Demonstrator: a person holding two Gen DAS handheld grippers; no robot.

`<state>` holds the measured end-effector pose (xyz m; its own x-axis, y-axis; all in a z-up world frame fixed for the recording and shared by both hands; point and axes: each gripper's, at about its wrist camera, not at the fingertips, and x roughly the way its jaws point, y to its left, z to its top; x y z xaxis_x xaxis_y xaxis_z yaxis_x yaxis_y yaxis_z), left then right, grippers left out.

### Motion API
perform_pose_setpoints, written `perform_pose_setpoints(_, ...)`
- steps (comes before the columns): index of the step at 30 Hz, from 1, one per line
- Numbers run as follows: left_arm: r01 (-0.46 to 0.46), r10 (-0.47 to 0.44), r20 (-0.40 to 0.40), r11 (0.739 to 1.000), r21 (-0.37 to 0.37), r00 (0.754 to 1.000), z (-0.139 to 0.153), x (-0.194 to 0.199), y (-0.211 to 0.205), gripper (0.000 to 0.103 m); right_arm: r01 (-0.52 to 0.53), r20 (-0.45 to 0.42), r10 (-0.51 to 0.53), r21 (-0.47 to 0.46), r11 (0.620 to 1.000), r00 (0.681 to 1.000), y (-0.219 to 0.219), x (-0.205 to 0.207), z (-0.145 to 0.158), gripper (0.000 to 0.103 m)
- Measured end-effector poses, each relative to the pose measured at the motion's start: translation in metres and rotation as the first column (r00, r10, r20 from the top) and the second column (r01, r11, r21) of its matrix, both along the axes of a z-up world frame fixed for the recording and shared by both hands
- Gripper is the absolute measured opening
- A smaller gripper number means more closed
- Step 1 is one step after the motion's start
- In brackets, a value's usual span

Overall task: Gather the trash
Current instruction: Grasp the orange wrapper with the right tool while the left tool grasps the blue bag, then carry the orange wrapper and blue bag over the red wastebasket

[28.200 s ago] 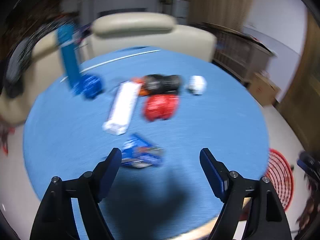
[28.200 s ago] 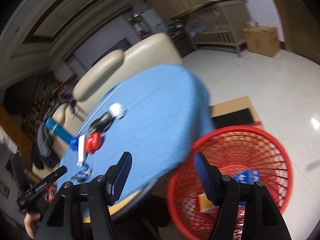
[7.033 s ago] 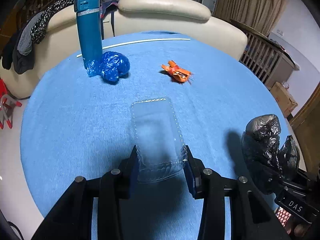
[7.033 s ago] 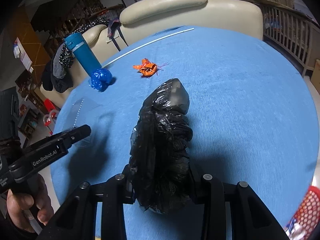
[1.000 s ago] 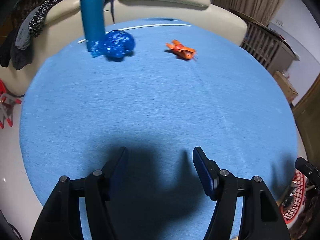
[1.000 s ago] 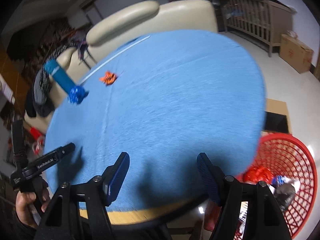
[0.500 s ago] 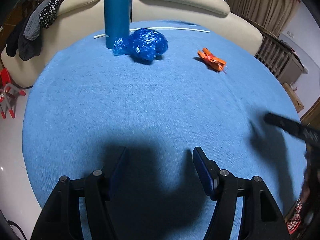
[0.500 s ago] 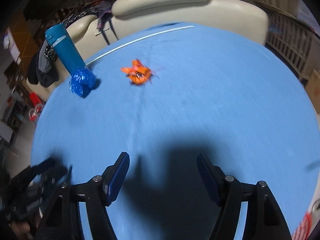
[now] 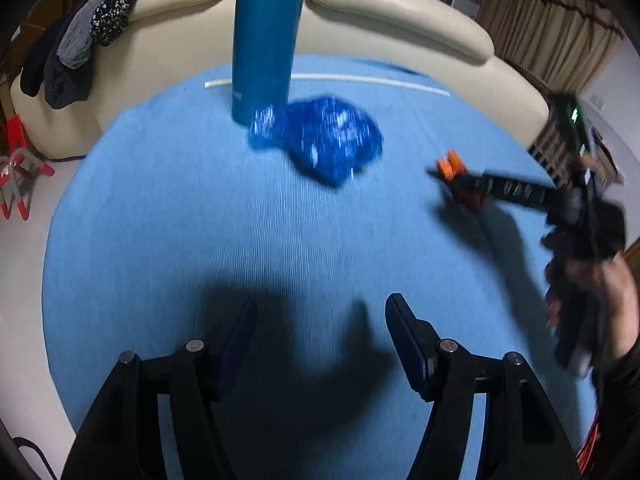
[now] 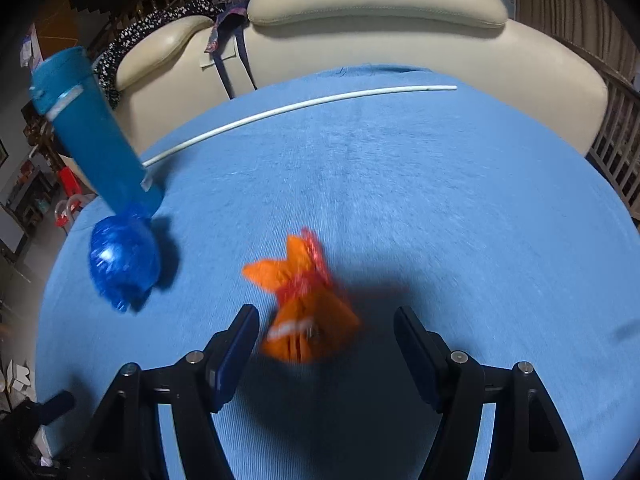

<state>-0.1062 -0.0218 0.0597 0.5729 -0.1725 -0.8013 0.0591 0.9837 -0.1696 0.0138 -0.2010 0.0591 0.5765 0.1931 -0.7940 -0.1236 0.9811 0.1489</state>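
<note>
A crumpled blue plastic bag (image 9: 328,140) lies on the round blue table (image 9: 160,220) against a tall teal bottle (image 9: 266,36). My left gripper (image 9: 320,316) is open and empty, well short of the bag. An orange wrapper (image 10: 304,300) lies between the open fingers of my right gripper (image 10: 326,328), which has not closed on it. In the left wrist view the right gripper (image 9: 448,178) reaches in from the right over the orange wrapper (image 9: 454,166). The blue bag (image 10: 124,260) and teal bottle (image 10: 94,136) also show at left in the right wrist view.
A thin white rod (image 10: 300,108) lies across the far side of the table. A cream sofa (image 10: 380,24) with clothes draped on it (image 9: 80,44) stands behind the table. A wooden railing (image 10: 616,160) is at the right.
Both grippers have moved forward over the table. The right gripper has come down around the orange wrapper; the left has drawn nearer the blue bag. Both stay open.
</note>
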Motion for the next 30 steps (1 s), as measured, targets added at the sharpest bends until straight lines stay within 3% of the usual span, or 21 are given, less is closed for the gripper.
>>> perform_pose_setpoints(2, -0.015, 0.015, 0.025, 1.0, -0.003, 1.0, 0.007, 0.015, -0.003, 0.067, -0.016, -0.015, 0.016, 0.01, 1.0, 1.0, 0.003, 0.009, -0.007, 0.073)
perform_pose_setpoints(3, -0.032, 0.032, 0.037, 0.999, -0.002, 0.999, 0.011, 0.025, -0.004, 0.067, -0.017, 0.006, 0.017, -0.001, 1.0, 1.0, 0.004, 0.011, -0.007, 0.068)
perform_pose_setpoints(4, -0.043, 0.043, 0.046, 0.999, -0.008, 0.998, 0.015, 0.033, -0.005, 0.068, -0.022, 0.004, 0.022, 0.007, 1.0, 1.0, 0.004, 0.013, -0.009, 0.061)
perform_pose_setpoints(5, -0.054, 0.054, 0.056, 0.998, -0.014, 0.997, 0.018, 0.041, -0.006, 0.068, -0.026, 0.007, 0.026, 0.013, 1.0, 1.0, 0.003, 0.014, -0.008, 0.039)
perform_pose_setpoints(13, -0.123, 0.126, 0.048, 0.99, -0.062, 0.991, 0.026, 0.109, -0.027, 0.07, -0.018, -0.002, 0.018, 0.066, 0.998, 1.0, -0.021, -0.01, -0.011, 0.039)
perform_pose_setpoints(15, -0.143, 0.145, 0.057, 0.989, -0.031, 0.988, 0.026, 0.121, -0.035, 0.074, -0.011, -0.004, 0.011, 0.078, 0.997, 1.0, -0.026, -0.02, -0.011, 0.039)
perform_pose_setpoints(16, -0.151, 0.151, 0.06, 0.988, -0.006, 0.987, 0.024, 0.128, -0.04, 0.081, -0.007, -0.006, 0.008, 0.082, 0.997, 1.0, -0.028, -0.025, -0.011, 0.039)
perform_pose_setpoints(19, -0.166, 0.167, 0.0, 0.983, 0.073, 0.986, 0.006, 0.146, -0.05, 0.081, 0.006, -0.011, -0.005, 0.096, 0.995, 1.0, -0.034, -0.038, -0.01, 0.039)
perform_pose_setpoints(20, -0.16, 0.161, -0.012, 0.986, 0.053, 0.987, 0.001, 0.146, -0.048, 0.065, 0.008, -0.012, -0.007, 0.1, 0.995, 1.0, -0.036, -0.042, -0.01, 0.039)
perform_pose_setpoints(30, -0.109, 0.108, 0.012, 0.99, 0.085, 0.994, 0.011, 0.08, -0.055, 0.062, 0.023, 0.009, -0.024, 0.12, 0.993, 1.0, -0.033, -0.083, 0.003, 0.039)
